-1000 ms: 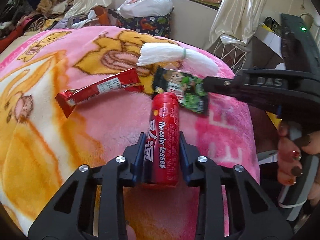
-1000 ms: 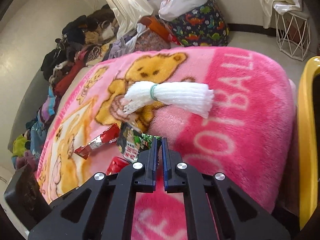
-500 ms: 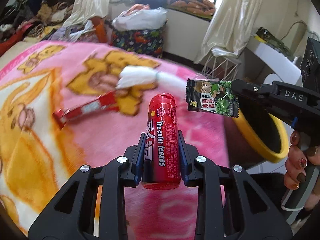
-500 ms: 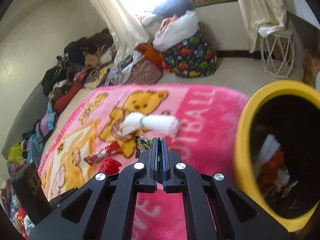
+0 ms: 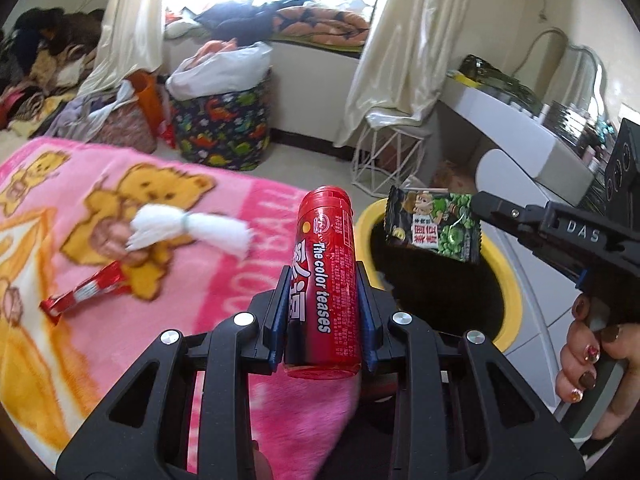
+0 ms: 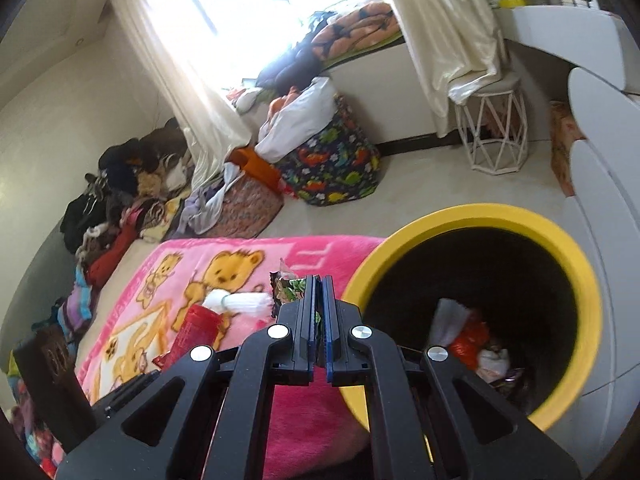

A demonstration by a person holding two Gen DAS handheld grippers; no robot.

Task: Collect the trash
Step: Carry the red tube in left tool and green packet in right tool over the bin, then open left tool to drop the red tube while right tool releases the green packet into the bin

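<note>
My left gripper [image 5: 322, 276] is shut on a red candy tube [image 5: 325, 280] that stands upright between its pads, above the edge of the pink blanket [image 5: 120, 280]. My right gripper [image 6: 318, 284] is shut on a black and green snack packet [image 5: 434, 224], which hangs over the rim of the yellow bin [image 6: 472, 220]; in the right wrist view the packet [image 6: 290, 290] peeks out left of the pads. The bin holds crumpled trash [image 6: 468, 336]. On the blanket lie a white foam net [image 5: 188, 228] and a red wrapper [image 5: 86, 288].
A dinosaur-print basket [image 6: 336, 168] and a white wire stool [image 6: 496, 132] stand on the floor beyond the bed. Clothes [image 6: 112, 200] are piled along the left wall. White furniture [image 5: 532, 152] sits right of the bin. A person's hand [image 5: 588, 356] grips the right handle.
Both grippers have lifted off the blanket and swung right toward the yellow bin, carrying the tube and the packet. The bin has come into view; the foam net and red wrapper stayed behind.
</note>
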